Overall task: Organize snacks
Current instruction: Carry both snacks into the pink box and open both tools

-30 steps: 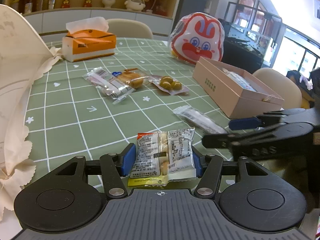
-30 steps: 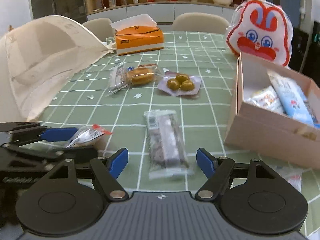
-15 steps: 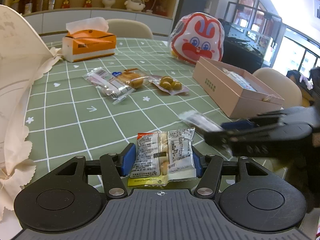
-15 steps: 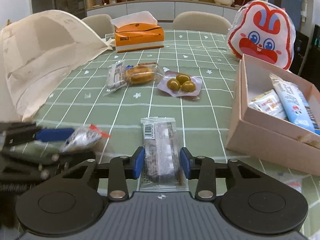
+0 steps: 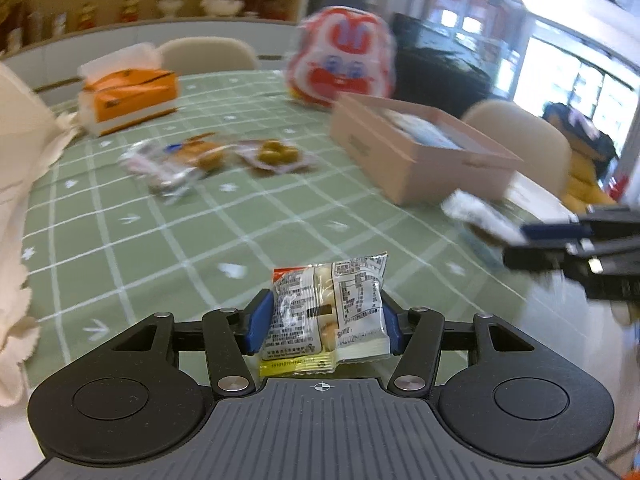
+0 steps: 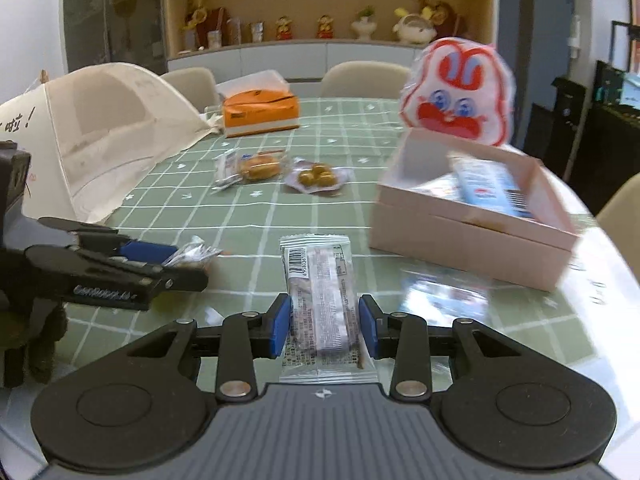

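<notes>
We're seeing a silver nut pkt (image 5: 326, 312) w/ red top corner sitting upright, pinched at both sides, a long clear-wrapped dark bar (image 6: 320, 304) lying lengthwise, pinched too, both above the green cloth, while the open pink box (image 6: 472, 236) is sitting right of the bar w/ blue and white pkts lying inside.

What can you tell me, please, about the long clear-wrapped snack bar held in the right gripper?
The long clear-wrapped snack bar is a narrow packet of shiny transparent film with a dark bar inside, a white barcode label near its far end and small print along it. It lies lengthwise along the right gripper, whose blue pads press its two long sides. Its crimped far end juts forward above the green checked tablecloth, short of the pink cardboard box.
</notes>
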The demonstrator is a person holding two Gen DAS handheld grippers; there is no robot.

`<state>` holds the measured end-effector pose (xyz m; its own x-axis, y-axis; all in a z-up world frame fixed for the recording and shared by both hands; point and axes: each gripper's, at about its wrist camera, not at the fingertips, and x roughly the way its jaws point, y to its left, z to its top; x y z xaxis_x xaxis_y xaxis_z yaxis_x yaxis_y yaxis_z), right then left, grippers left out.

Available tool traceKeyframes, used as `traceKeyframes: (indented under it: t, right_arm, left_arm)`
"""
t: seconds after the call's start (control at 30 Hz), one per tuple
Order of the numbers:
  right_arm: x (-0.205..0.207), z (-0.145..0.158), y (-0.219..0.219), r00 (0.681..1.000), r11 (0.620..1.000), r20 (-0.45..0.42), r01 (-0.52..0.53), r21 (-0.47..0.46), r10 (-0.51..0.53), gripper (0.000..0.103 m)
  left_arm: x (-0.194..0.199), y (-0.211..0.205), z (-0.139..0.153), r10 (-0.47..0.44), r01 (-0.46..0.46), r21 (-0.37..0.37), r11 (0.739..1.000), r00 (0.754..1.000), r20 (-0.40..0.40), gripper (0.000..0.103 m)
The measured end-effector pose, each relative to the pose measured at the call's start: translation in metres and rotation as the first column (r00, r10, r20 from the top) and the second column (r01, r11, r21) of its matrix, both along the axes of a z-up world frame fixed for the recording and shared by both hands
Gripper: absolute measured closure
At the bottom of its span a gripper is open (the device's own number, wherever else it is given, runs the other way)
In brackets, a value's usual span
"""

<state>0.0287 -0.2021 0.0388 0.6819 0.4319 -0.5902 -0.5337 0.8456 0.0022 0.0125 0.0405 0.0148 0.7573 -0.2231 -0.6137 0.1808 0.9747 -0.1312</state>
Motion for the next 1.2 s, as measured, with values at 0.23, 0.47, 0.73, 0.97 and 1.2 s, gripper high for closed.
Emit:
traceKeyframes:
  t: [0.23,0.47,0.73,0.97,1.2]
  right_arm:
    - [-0.003,0.013,-0.060,0.997,0.995,0.027,0.069,0.070,-0.071,0.066]
    - [-0.007,0.055,-0.103,0.987,0.986,0.126,0.081,0.146,-0.100,0.066]
    - [0.056,0.141,-0.125,0.947,0.964,0.243,0.156,0.217,-0.208,0.066]
    - [0.118,0.127,-0.130,0.951,0.946,0.135,0.245,0.212,-0.277,0.066]
    - [0.166,0.084,-0.109,0.962,0.952,0.033,0.262,0.160,-0.270,0.066]
  left_arm:
    - [-0.016,-0.068,0.015,-0.118,0.118,0.069,0.991,0.993,-0.003,0.043]
    - [-0.008,-0.114,0.049,-0.201,0.199,0.062,0.978,0.979,0.033,0.043]
    - [0.090,-0.102,0.136,-0.089,0.120,-0.148,0.982,0.976,0.199,0.043]
    - [0.195,-0.111,0.091,-0.089,0.098,-0.272,0.957,0.995,0.045,0.042]
    - [0.233,-0.163,0.018,-0.257,0.258,0.182,0.949,0.966,-0.030,0.043]
